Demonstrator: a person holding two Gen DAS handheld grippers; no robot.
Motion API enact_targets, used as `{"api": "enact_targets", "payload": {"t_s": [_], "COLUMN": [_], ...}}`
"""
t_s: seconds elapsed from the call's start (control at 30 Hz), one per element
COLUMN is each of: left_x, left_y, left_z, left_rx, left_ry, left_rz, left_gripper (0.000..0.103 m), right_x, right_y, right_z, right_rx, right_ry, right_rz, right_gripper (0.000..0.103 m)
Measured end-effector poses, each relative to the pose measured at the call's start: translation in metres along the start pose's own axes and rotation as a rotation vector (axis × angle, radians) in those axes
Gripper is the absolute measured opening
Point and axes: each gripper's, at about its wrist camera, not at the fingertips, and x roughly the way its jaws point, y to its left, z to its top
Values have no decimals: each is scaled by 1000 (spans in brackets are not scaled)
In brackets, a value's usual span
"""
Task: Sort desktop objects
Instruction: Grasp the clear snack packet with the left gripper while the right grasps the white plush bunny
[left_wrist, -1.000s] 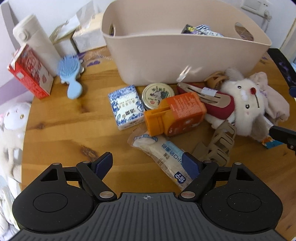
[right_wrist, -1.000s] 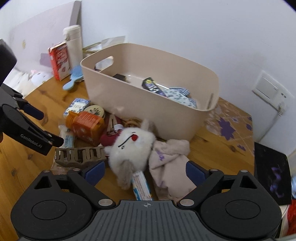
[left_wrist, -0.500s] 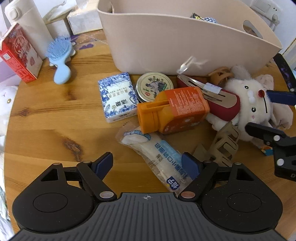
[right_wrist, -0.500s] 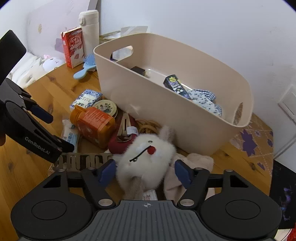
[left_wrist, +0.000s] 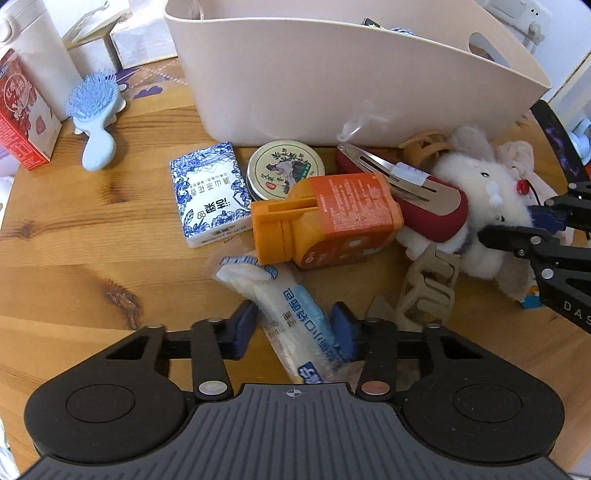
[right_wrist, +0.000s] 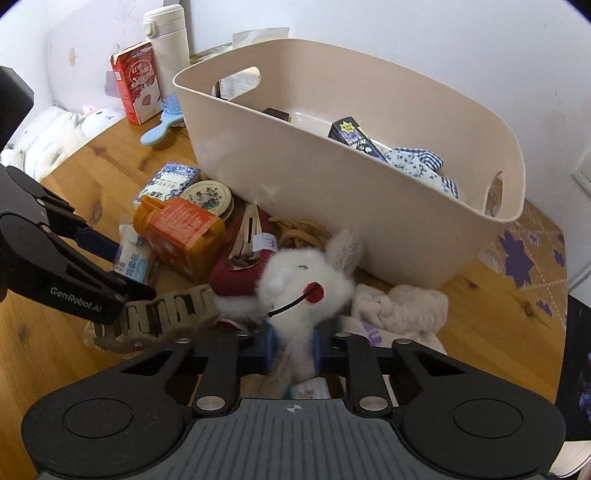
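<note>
Wooden tabletop (left_wrist: 74, 258) carries a clutter of small things in front of a beige plastic basket (left_wrist: 332, 74) that already holds a few items. On the left, the left gripper (left_wrist: 293, 326) brackets a clear-wrapped packet of masks (left_wrist: 280, 299), its pads close on either side; whether they grip it yet I cannot tell. To the right, the right gripper (right_wrist: 291, 349) is clamped on the white plush rabbit (right_wrist: 306, 288). Both picks seem under way; next calls for lifting each over the basket rim.
</note>
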Motion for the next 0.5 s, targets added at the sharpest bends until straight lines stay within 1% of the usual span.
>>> {"api": "enact_targets", "payload": {"t_s": [0.17, 0.23, 0.5], "left_x": [-4, -8, -21], "left_y": [-1, 2, 11], "left_z": [-4, -8, -20], "left_rx": [-6, -13, -48], "left_ry": [-15, -21, -51], "left_rz": [8, 13, 27], "left_gripper": [34, 29, 24], "right_x": [-9, -14, -43], "right_y": [-2, -3, -9], "right_z": [-4, -5, -12], "right_rx": [32, 49, 117], "right_ry": [-14, -25, -84], "right_rz": [-2, -1, -18], "right_gripper": [13, 13, 13]}}
